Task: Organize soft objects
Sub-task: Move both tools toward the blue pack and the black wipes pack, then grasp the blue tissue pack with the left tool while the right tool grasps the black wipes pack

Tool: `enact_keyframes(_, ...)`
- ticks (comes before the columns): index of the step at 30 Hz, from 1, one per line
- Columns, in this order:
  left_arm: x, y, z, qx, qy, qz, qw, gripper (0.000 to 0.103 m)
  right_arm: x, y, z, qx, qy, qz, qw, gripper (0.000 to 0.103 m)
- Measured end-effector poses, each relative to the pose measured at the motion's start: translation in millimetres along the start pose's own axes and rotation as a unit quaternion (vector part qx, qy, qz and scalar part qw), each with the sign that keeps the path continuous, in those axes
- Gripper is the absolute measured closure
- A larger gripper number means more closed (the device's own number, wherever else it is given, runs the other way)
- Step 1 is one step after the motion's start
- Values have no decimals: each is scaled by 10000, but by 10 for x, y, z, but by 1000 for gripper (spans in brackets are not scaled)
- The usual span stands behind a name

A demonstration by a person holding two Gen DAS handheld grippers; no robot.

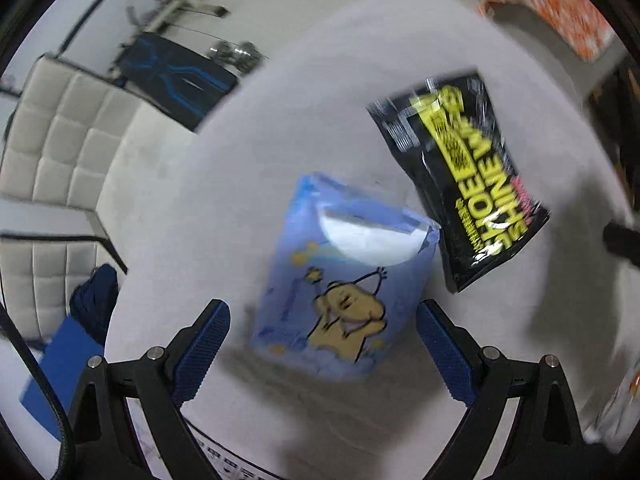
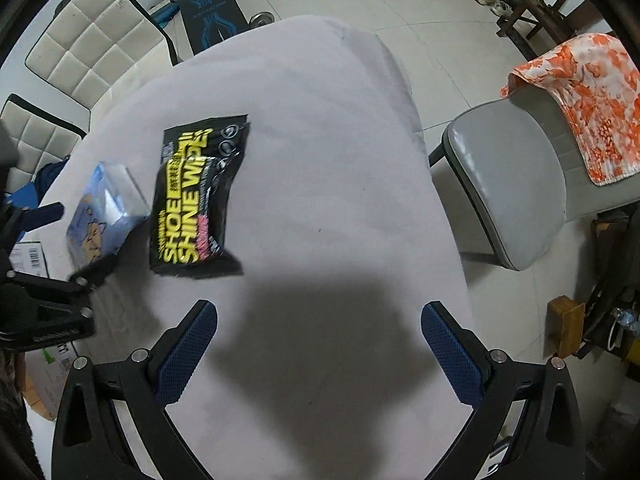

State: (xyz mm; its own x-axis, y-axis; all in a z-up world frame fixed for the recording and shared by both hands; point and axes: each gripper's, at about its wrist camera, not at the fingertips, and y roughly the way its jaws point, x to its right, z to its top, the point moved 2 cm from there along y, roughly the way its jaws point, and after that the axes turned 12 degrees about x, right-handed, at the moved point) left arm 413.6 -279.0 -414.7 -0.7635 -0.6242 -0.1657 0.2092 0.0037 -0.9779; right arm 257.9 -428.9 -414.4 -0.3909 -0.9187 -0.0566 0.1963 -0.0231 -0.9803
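A light blue wipes pack (image 1: pixel 340 280) with a yellow cartoon figure lies on the pale grey cloth over the table (image 1: pixel 280 120). My left gripper (image 1: pixel 322 308) points down over it, open, with a blue pad on each side of its near end and neither pressing. A black pack (image 1: pixel 460 176) with yellow "SHOE SHINE WIPES" lettering lies just beyond it to the right. In the right wrist view the black pack (image 2: pixel 196 200) and blue pack (image 2: pixel 104 208) lie at the left, with the left gripper (image 2: pixel 76 240) around the blue one. My right gripper (image 2: pixel 319 309) hangs open over bare cloth (image 2: pixel 320 140).
White padded chairs (image 2: pixel 92 32) stand left of the table. A grey chair (image 2: pixel 512 184) draped with an orange floral cloth (image 2: pixel 592 100) stands at the right. A dark mat with blue lines (image 2: pixel 210 12) lies on the tiled floor beyond. A labelled cardboard box (image 2: pixel 28 256) sits at the left edge.
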Motion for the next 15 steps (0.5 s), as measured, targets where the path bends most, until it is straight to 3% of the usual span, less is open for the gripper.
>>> enact_keyframes(3,83,162,23,-169,169,-35,9997,9,-7,48,52,-31,-97,-13,9999,0)
enact_keyframes(4,74,187,36,-166,41,-163,9997,17,-26,69,74,-48,-119,-4,9999,0)
enact_keyframes(5,49,198,30,-161,-121,-274,9994,27,-40,80,99,-58,-135,26,9999,0)
enact_keyframes(9,-169,194,-39,-127,-1227,-549,9908,29,-166,102,215,-61,-195,128,9997,0)
enact_keyframes(11,-303,183,-177,-133,-1984,-572,9783,29,-250,138,266,-77,-190,226,9995,0)
enact_keyframes(15,-513,188,-528,-239,-3476,-561,9356,29,-467,266,374,-186,-51,472,9987,0)
